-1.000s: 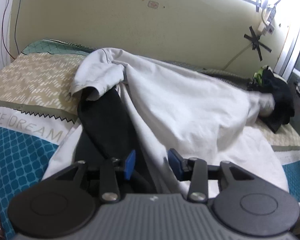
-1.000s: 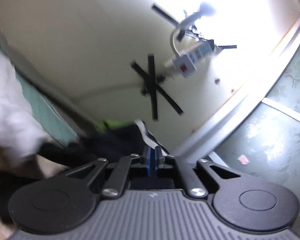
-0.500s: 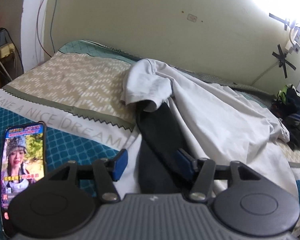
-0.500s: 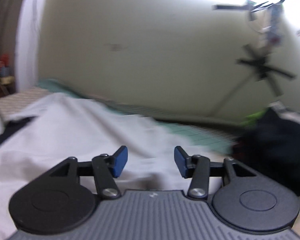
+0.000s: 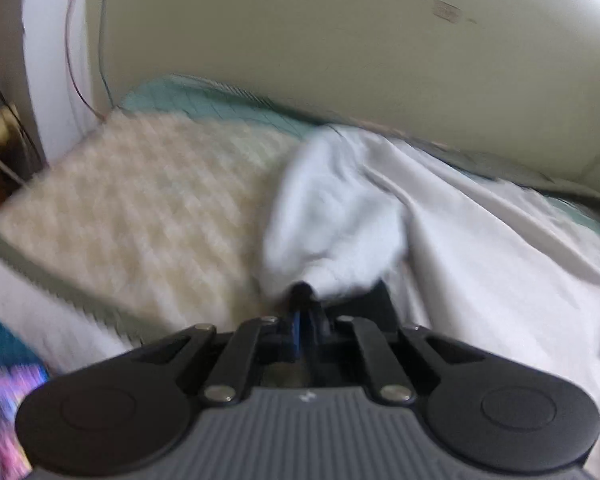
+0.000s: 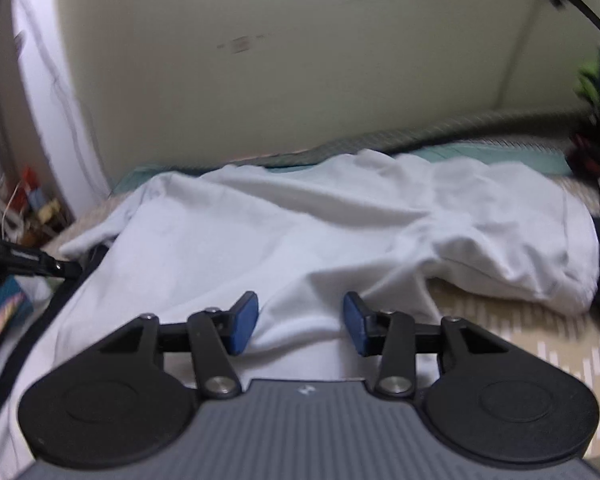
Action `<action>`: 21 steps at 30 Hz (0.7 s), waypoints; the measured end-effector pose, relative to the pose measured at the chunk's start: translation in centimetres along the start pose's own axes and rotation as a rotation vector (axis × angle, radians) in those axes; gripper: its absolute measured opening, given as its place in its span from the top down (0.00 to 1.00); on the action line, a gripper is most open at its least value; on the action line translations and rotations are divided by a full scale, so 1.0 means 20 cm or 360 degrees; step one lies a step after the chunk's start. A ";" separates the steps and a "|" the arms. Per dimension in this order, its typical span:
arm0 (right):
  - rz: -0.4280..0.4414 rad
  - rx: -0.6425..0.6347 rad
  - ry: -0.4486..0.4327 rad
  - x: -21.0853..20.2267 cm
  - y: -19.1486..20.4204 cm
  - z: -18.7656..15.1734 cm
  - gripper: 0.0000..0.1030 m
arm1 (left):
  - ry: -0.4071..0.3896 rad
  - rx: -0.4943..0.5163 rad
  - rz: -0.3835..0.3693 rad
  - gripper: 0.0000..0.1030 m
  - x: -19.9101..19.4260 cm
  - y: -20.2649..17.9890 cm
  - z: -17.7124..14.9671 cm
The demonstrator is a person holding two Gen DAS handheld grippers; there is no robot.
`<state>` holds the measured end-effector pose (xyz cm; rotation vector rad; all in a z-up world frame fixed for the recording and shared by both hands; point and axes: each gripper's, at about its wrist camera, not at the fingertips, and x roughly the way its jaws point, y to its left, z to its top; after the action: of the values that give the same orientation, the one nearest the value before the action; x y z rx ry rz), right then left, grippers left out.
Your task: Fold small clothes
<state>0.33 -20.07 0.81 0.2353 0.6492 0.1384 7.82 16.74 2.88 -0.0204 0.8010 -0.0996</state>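
Folding barely begun: white shirt (image 6: pixel 300 232) sprawled unfolded and creased across frame centre over the patterned bedspread (image 5: pixel 140 208). Left gripper (image 5: pixel 302 300) pinched together on a dark garment (image 5: pixel 376 300) edge beneath the shirt's sleeve, lower centre. Right gripper (image 6: pixel 300 322) closing, pads apart over shirt cloth, not pressing. Blurred left view; dark garment mostly hidden.

Left claw (image 5: pixel 302 308) clamped tight, right claw (image 6: pixel 300 322) closing.
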 end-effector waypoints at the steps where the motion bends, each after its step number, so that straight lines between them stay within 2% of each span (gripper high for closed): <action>1: 0.0000 0.0004 -0.0001 0.00 -0.01 0.00 0.65 | -0.0064 0.0013 0.0161 0.96 0.01 0.04 0.06; 2: -0.0002 -0.0006 0.0003 0.00 0.00 0.00 0.65 | -0.0109 -0.0018 0.0302 0.96 0.03 0.10 0.13; 4: -0.0005 -0.0026 0.0013 -0.01 0.01 -0.01 0.65 | -0.0104 -0.0178 0.0451 0.94 0.07 0.26 0.25; 5: 0.0002 -0.0025 0.0017 0.00 0.01 0.00 0.65 | -0.0056 -0.0283 0.0449 0.93 0.09 0.34 0.30; 7: 0.0018 -0.0005 0.0017 -0.01 -0.01 0.01 0.66 | -0.0012 -0.0428 0.0344 0.91 0.07 0.43 0.32; 8: 0.0023 0.0002 0.0017 0.00 -0.02 0.01 0.66 | -0.0044 -0.0409 0.0318 0.90 0.03 0.41 0.31; 9: 0.0028 0.0006 0.0017 0.00 -0.02 0.01 0.66 | -0.0077 -0.0346 0.0330 0.86 -0.01 0.38 0.29; 10: 0.0032 0.0012 0.0016 0.00 -0.03 0.01 0.66 | -0.0105 -0.0279 0.0350 0.78 -0.06 0.34 0.26; 11: 0.0037 0.0016 0.0018 0.01 -0.03 0.01 0.66 | -0.0136 -0.0216 0.0345 0.76 -0.13 0.30 0.22; 14: 0.0059 0.0037 0.0014 0.01 -0.04 0.02 0.63 | -0.0134 -0.0041 0.0167 0.76 -0.28 0.20 0.08; 17: 0.0088 0.0053 -0.0012 0.00 -0.05 0.02 0.58 | -0.0128 0.0127 0.0090 0.72 -0.44 0.10 -0.11; 19: 0.0110 0.0060 -0.0051 -0.03 -0.06 0.02 0.53 | -0.0117 0.0142 0.0029 0.64 -0.53 0.08 -0.23; 21: 0.0122 0.0059 -0.0086 -0.07 -0.06 0.02 0.52 | -0.0102 0.0148 -0.0041 0.62 -0.61 0.06 -0.35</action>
<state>-0.47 -21.47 1.52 0.2991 0.5899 0.1931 -5.59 19.20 6.68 0.0534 0.7316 -0.1597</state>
